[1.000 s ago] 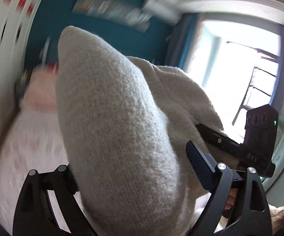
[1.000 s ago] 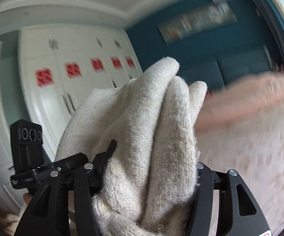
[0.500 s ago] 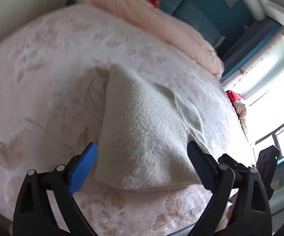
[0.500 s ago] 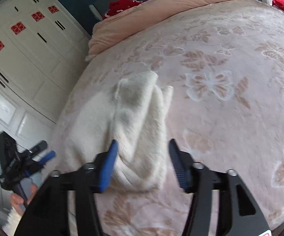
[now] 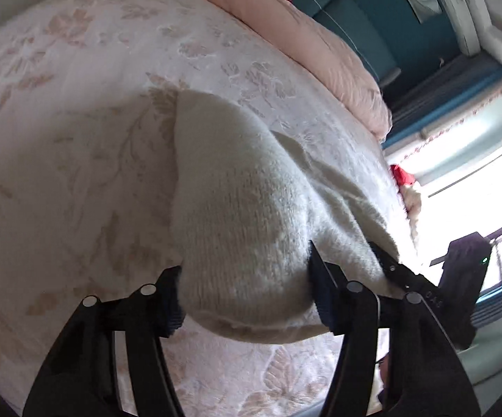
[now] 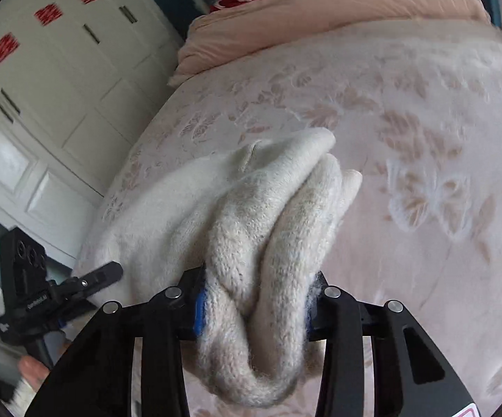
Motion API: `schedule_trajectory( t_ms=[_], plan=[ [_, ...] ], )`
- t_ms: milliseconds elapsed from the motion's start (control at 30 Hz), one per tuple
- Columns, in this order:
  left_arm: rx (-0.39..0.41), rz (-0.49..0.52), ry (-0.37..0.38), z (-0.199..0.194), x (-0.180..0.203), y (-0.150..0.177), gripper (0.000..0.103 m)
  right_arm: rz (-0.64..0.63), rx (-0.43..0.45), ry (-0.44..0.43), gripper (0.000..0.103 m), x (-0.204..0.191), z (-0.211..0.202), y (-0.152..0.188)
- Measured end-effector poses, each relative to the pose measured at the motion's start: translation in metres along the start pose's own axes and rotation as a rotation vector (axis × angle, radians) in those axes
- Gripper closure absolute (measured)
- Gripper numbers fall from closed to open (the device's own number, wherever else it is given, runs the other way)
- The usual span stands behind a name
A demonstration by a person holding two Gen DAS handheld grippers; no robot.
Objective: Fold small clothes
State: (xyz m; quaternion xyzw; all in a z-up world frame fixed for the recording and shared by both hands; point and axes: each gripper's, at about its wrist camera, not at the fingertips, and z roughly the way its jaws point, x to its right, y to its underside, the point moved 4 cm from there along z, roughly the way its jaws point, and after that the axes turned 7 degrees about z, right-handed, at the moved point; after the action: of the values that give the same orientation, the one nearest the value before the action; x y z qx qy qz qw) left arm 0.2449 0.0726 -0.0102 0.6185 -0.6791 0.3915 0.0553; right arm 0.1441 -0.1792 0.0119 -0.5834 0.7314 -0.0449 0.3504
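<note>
Left gripper [image 5: 247,299] clamped on one end of the cream knit garment [image 5: 244,215]; right gripper [image 6: 256,307] pinching the bunched folds at its other end. Garment lies stretched between them over the floral bedspread [image 5: 77,121]. Beyond: pink duvet [image 6: 320,24], white wardrobe [image 6: 42,80].

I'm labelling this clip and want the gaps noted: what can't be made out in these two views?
- Left wrist view: the left tool's pads are buried in the cream knit garment, which is also cut off below by the tool.
- Right wrist view: the right tool bunches the knit, hiding its shape and fold count.
- Right wrist view: motion blur smears the bedspread pattern and red cupboard stickers.
</note>
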Motion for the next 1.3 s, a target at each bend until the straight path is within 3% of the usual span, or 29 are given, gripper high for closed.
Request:
schedule_trajectory(
  t_ms=[100,167,200,267,367,433,567,767,867,1100,1300],
  plan=[
    [-0.107,0.022,-0.1,0.026,-0.017,0.023,0.039,0.058,-0.127,0.107,0.054,0.032,0.034,0.028],
    [-0.08,0.042,-0.108,0.019,-0.015,0.038,0.036,0.168,-0.061,0.023,0.051,0.042,0.012,0.04],
    [-0.055,0.057,-0.116,0.011,-0.011,0.041,0.034,0.176,-0.033,0.036,0.049,0.042,-0.001,0.042],
    [-0.024,0.12,-0.162,-0.008,0.002,0.049,0.033,0.154,0.03,0.096,0.048,0.035,-0.03,0.049],
    [0.039,0.252,-0.247,-0.035,0.029,0.061,0.02,0.082,0.08,0.193,0.047,0.017,-0.058,0.061],
    [0.077,0.369,-0.336,-0.049,0.051,0.072,0.005,0.037,0.123,0.261,0.041,0.007,-0.075,0.073],
    [0.08,0.51,-0.449,-0.058,0.082,0.092,0.005,-0.001,0.207,0.335,0.03,0.0,-0.102,0.108],
    [0.085,0.479,-0.467,-0.056,0.089,0.118,0.005,0.033,0.203,0.392,0.029,0.009,-0.099,0.146],
    [0.111,0.478,-0.529,-0.05,0.09,0.132,0.005,-0.006,0.209,0.424,0.029,0.007,-0.1,0.16],
    [0.105,0.441,-0.558,-0.047,0.093,0.156,0.005,-0.048,0.194,0.443,0.024,0.007,-0.095,0.175],
    [0.13,0.472,-0.599,-0.052,0.101,0.161,0.005,-0.028,0.192,0.448,0.024,0.011,-0.098,0.179]
  ],
)
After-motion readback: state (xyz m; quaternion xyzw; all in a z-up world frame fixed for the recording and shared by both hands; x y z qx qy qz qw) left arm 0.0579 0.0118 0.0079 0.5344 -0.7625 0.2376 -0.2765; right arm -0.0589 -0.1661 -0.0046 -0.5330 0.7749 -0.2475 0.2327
